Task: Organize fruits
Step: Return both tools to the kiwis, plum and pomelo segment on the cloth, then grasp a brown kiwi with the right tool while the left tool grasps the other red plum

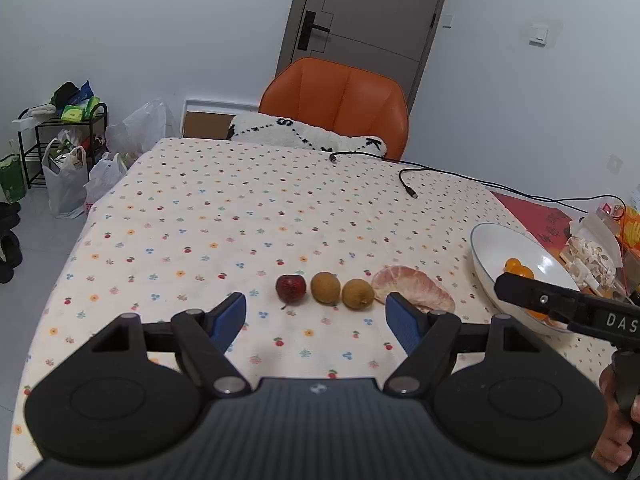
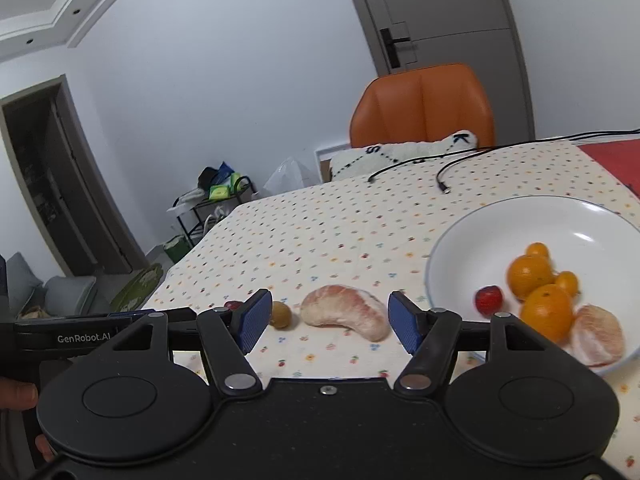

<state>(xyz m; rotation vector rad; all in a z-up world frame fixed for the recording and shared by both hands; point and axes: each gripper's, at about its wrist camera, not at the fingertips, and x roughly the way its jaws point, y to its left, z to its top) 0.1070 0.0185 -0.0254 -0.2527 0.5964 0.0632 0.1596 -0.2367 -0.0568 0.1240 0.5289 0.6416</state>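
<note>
Seen first from the left wrist, the left gripper (image 1: 316,320) hovers with its blue-padded fingers spread wide and empty above a bench draped in a cream cloth dotted with small fruit prints (image 1: 208,216). Four pieces lie in a row just beyond the fingertips: a small dark-red round fruit (image 1: 291,288), two brown round longan-like fruits (image 1: 325,287) (image 1: 357,293) touching each other, and a pale pink peeled pomelo segment (image 1: 412,286) partly behind the right-hand finger. A white shallow ceramic bowl (image 1: 496,240) sits at the right, small orange fruits showing inside, with the black body of the right gripper (image 1: 560,304) reaching across its near rim. An orange leather chair (image 1: 340,100) stands at the bench's far end, and a black cable (image 1: 448,178) trails over the cloth.

From the right wrist, the right gripper (image 2: 328,320) is likewise spread and holding nothing, the pomelo segment (image 2: 344,312) lying on the cloth between its fingers. One brown fruit (image 2: 281,314) shows beside the left-hand finger. The white bowl (image 2: 500,232) lies to the right, holding two round oranges (image 2: 530,276) (image 2: 546,312), smaller orange fruits, a red fruit (image 2: 488,300) that looks blurred, and a peeled citrus piece (image 2: 598,340). The left gripper's black body (image 2: 72,332) and a person's thumb (image 2: 18,396) appear at the left edge.
</note>
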